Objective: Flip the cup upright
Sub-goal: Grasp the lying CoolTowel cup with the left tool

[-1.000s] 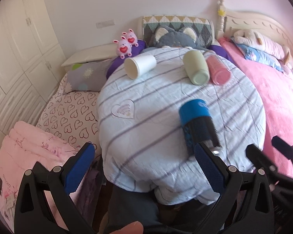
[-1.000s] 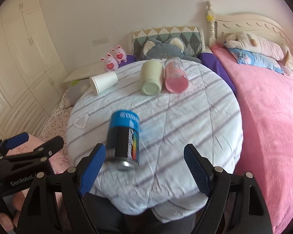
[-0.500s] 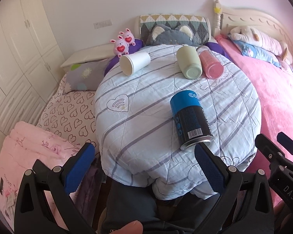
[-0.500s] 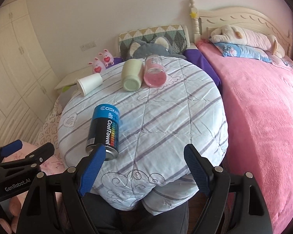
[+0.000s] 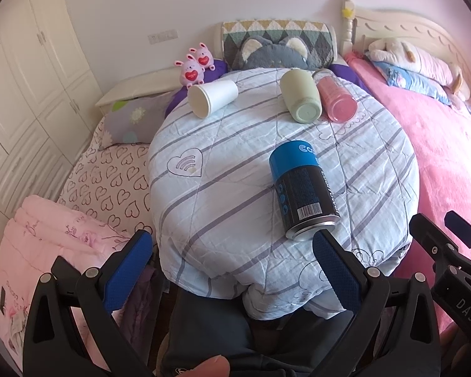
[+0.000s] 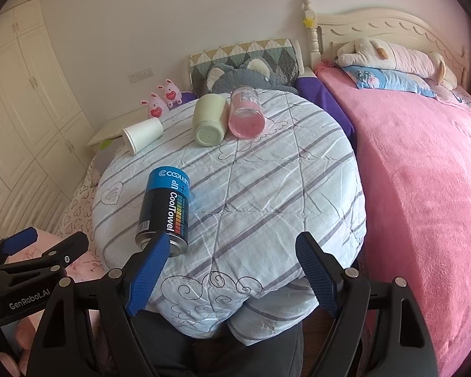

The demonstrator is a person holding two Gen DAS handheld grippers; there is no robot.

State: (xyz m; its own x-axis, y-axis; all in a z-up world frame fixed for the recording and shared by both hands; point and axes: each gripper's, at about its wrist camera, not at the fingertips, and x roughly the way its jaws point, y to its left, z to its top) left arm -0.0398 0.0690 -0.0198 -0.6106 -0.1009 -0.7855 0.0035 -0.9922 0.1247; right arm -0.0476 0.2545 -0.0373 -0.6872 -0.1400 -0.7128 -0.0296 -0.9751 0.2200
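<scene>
A white paper cup (image 5: pixel 212 96) lies on its side at the far left of the round table (image 5: pixel 223 188), mouth toward me; it also shows in the right wrist view (image 6: pixel 141 134). A pale green cup (image 5: pixel 300 100) (image 6: pixel 209 118) and a pink cup (image 5: pixel 336 100) (image 6: pixel 246 112) lie side by side at the far edge. A blue-and-black CoolTowel can (image 5: pixel 301 188) (image 6: pixel 165 210) lies on its side near the front. My left gripper (image 5: pixel 229 270) is open and empty before the table's near edge. My right gripper (image 6: pixel 229 270) is open and empty there too.
The table has a light blue striped quilt (image 6: pixel 267 194). A pink bed (image 6: pixel 424 188) runs along the right. A heart-print mattress (image 5: pixel 110 182) and folded pink blanket (image 5: pixel 40 235) lie to the left. Plush toys (image 5: pixel 194 67) and a grey cushion (image 5: pixel 273 55) sit behind the table.
Both grippers have drawn back from the table and risen. The can, blurred and moving a second ago, now lies still on the quilt.
</scene>
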